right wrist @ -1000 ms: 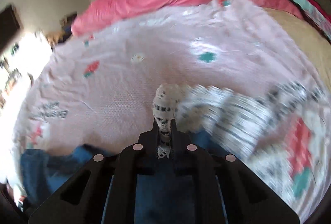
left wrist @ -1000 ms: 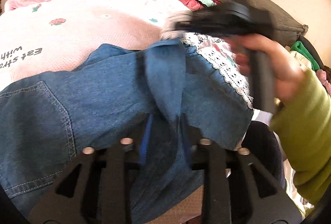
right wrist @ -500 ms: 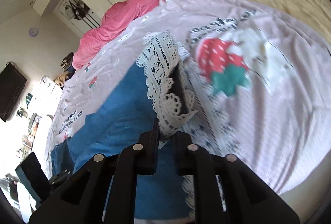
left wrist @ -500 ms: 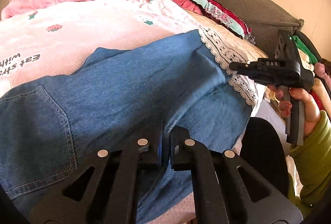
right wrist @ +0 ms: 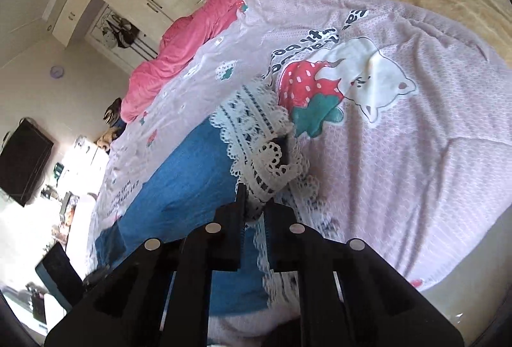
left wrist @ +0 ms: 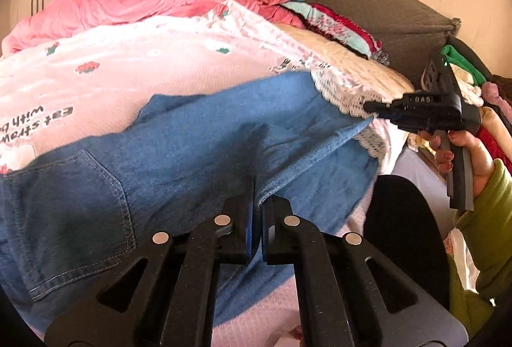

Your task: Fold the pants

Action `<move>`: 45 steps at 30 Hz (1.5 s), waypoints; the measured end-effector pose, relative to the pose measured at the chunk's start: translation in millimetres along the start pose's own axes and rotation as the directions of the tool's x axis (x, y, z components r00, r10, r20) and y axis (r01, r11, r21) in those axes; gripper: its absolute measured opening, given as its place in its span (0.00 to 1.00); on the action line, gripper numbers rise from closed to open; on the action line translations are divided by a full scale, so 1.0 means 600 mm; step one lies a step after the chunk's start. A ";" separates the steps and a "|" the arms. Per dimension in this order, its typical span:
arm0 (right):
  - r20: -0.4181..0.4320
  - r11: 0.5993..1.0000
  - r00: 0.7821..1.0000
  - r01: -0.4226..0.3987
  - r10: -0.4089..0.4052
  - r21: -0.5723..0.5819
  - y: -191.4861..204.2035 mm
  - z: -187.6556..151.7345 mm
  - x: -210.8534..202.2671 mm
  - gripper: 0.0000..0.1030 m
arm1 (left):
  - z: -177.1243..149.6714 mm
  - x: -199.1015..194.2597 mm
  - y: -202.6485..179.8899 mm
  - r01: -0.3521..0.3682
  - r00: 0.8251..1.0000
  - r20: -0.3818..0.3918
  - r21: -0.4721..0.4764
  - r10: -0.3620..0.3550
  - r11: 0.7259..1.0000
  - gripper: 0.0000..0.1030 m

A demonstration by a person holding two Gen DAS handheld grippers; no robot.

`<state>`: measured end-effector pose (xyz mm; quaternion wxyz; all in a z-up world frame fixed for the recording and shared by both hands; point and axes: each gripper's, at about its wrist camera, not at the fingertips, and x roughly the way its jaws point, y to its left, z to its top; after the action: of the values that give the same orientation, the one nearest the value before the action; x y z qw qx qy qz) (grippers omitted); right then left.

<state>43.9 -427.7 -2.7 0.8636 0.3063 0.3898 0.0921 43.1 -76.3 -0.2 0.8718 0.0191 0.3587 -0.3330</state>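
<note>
Pants (left wrist: 198, 151) of blue denim are pinched at two places: the left gripper (left wrist: 258, 212) has its fingers clamped narrow on a fold of the denim near the middle, and the right gripper (right wrist: 254, 209) grips the white lace hem (right wrist: 256, 135) between nearly closed fingers. Outward from the fingers, the denim stretches flat across a pink strawberry-print blanket (right wrist: 400, 135) on the bed. Beyond it lies a rumpled pink duvet (left wrist: 144, 7). A hand (left wrist: 467, 151) in a green sleeve holds the right gripper's handle.
</note>
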 end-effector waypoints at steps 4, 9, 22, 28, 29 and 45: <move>-0.042 0.999 0.999 0.007 -0.008 -0.035 0.002 -0.027 -0.016 0.09 | -0.008 -0.025 -0.011 0.008 1.000 0.008 0.019 -0.008 1.000 0.00; -0.082 1.000 0.997 0.005 -0.006 -0.014 -0.012 -0.057 -0.012 0.09 | -0.035 -0.022 -0.017 0.000 0.999 -0.041 0.030 0.001 1.000 0.00; -0.056 0.999 0.997 0.052 -0.053 -0.016 -0.036 -0.069 -0.044 0.21 | -0.063 0.027 -0.001 -0.026 0.991 -0.129 0.036 0.030 0.999 0.01; 0.077 0.970 0.987 0.154 -0.142 -0.187 0.017 -0.055 -0.093 0.23 | -0.066 0.030 0.000 -0.031 0.990 -0.134 0.035 0.035 0.999 0.01; 0.075 0.965 0.988 0.146 -0.132 -0.219 0.030 -0.056 -0.087 0.23 | -0.066 0.031 0.000 -0.032 0.990 -0.135 0.034 0.036 0.999 0.01; 0.053 0.874 0.976 0.212 -0.210 -0.438 0.093 -0.084 -0.024 0.39 | -0.065 -0.132 0.073 -0.076 0.997 0.004 -0.197 0.078 0.978 0.51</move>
<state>1.8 -365.9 14.4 0.9160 0.0586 0.3881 0.0828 4.0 12.9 12.4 0.8837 -0.0552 0.3838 -0.2621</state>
